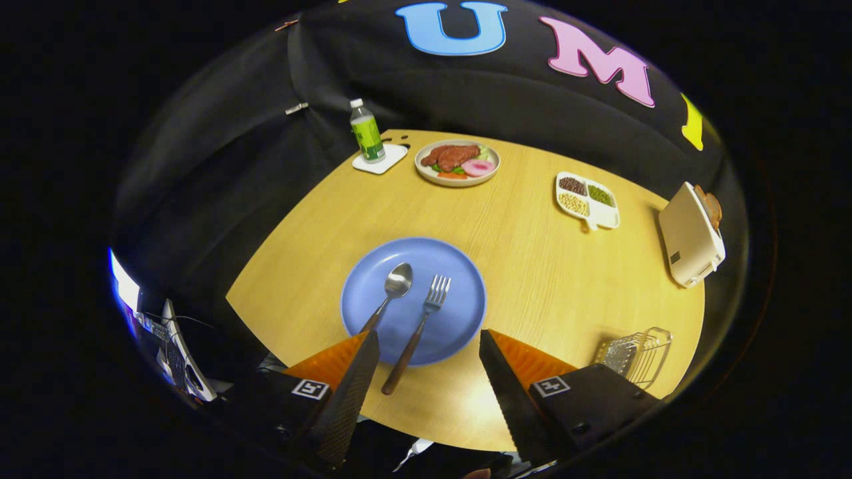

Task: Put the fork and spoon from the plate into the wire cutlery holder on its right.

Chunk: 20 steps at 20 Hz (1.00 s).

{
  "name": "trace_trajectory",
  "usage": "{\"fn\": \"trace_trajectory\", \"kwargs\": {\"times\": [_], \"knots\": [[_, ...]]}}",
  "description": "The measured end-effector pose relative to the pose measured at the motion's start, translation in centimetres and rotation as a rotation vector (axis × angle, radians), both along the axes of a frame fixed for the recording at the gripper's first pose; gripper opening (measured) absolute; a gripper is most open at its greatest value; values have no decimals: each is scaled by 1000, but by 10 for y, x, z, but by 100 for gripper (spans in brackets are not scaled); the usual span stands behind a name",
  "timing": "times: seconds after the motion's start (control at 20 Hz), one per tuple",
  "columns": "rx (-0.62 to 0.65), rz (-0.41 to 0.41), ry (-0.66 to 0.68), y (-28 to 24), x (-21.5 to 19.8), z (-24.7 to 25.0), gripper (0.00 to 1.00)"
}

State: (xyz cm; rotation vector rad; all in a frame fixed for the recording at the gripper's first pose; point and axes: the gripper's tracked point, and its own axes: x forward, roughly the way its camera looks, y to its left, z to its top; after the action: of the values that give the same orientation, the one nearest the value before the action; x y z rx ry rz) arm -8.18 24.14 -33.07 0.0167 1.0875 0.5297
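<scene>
plate (459, 313) blue | fork (418, 332) and spoon (393, 289) silver, brown handles | table (552, 279) light woodgrain | toaster (689, 243) cream

The green label on the bottle (367, 133) is too small to read.

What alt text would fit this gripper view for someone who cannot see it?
An open tool hovers above a wooden table, its fingers apart before a blue plate holding a spoon and a fork. A wire cutlery holder stands to the right; farther off are a bottle, food dishes and a toaster.
</scene>
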Motion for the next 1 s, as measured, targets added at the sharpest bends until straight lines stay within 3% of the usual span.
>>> {"fn": "trace_trajectory", "kwargs": {"times": [0.15,0.4,0.55,0.65,0.9,1.0], "knots": [[-25,8,69,13,-6,-32,83],[-80,6,114,22,-3,-69,81],[-117,-11,148,25,-1,-86,63],[-118,-36,179,29,-3,-95,57],[-76,-80,233,38,-5,-99,13],[-52,-90,212,36,-1,-91,10]]}}
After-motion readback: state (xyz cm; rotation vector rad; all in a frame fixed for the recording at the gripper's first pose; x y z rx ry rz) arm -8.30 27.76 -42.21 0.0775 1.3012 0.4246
